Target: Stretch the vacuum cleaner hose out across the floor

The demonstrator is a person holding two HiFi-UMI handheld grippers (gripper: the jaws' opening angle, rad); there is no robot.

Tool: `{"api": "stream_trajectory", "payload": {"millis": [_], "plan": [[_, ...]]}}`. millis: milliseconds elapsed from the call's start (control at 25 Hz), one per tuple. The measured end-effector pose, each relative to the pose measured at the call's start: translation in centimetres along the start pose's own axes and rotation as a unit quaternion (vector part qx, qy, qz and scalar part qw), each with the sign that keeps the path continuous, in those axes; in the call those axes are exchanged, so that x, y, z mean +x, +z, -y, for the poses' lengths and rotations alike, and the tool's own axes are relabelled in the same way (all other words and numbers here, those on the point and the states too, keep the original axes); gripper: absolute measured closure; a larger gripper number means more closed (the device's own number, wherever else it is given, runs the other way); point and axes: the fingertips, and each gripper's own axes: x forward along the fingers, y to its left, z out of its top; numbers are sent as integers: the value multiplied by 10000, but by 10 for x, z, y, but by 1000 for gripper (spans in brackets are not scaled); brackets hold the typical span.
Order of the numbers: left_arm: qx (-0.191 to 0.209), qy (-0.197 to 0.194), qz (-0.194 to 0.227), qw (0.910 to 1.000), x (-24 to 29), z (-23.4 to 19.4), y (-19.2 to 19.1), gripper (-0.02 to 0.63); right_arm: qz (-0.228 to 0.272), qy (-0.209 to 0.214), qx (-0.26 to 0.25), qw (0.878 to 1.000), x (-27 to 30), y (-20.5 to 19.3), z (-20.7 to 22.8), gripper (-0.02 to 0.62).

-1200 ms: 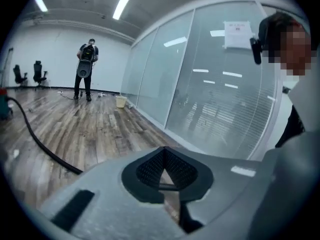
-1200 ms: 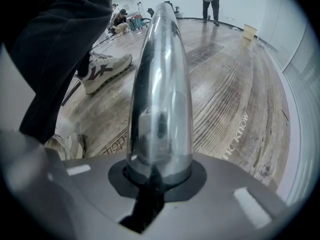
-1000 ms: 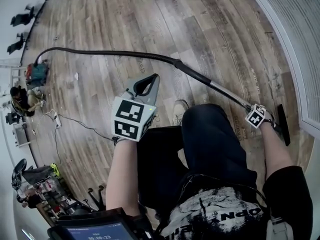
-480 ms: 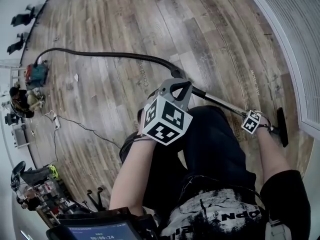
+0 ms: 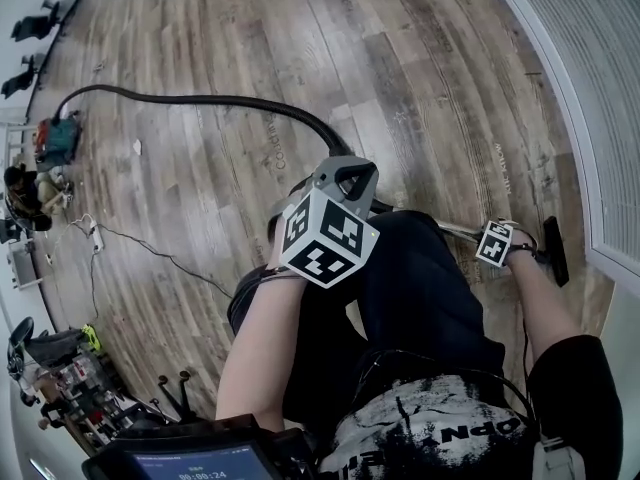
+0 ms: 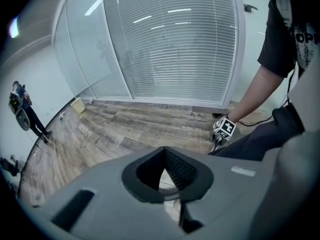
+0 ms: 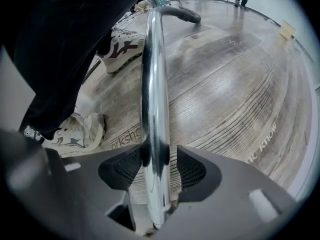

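- The left tongs are seen closed together with nothing between them. They are held above the person's dark trouser leg at the middle of the head view.
- The right tongs are found low at the right of the head view, and their jaws have just been opening. The pads now stand apart. The vacuum cleaner's chrome tube runs between them, close against the left-hand pad, with a gap shown on the other side.
- A pale shoe is seen just left of the tube on the wooden floor.
- The black floor head lies just right of the right tongs, at the tube's end near the foot of the wall.
- From behind the left tongs, the black hose is laid over the floor in a long shallow curve toward the upper left of the frame.
- The hose's far end is joined to the vacuum cleaner body at the left edge.
- A thin cable is seen on the floor at the left.
- A glass wall with blinds fills the upper part of the left gripper view.
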Motion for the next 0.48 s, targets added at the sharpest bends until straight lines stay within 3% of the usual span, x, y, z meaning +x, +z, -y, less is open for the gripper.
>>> {"api": "stream_trajectory", "payload": {"millis": [160, 320, 480], "plan": [[-134, -14, -63, 9999, 4, -9, -7, 606, 210, 223, 394, 9988, -12, 1, 12, 385], [-164, -88, -70, 9998, 11, -19, -10, 606, 573, 634, 1150, 9897, -20, 12, 16, 473], [-194, -193, -82, 9996, 12, -34, -21, 606, 849, 349, 1401, 9859, -28, 41, 36, 589]]}}
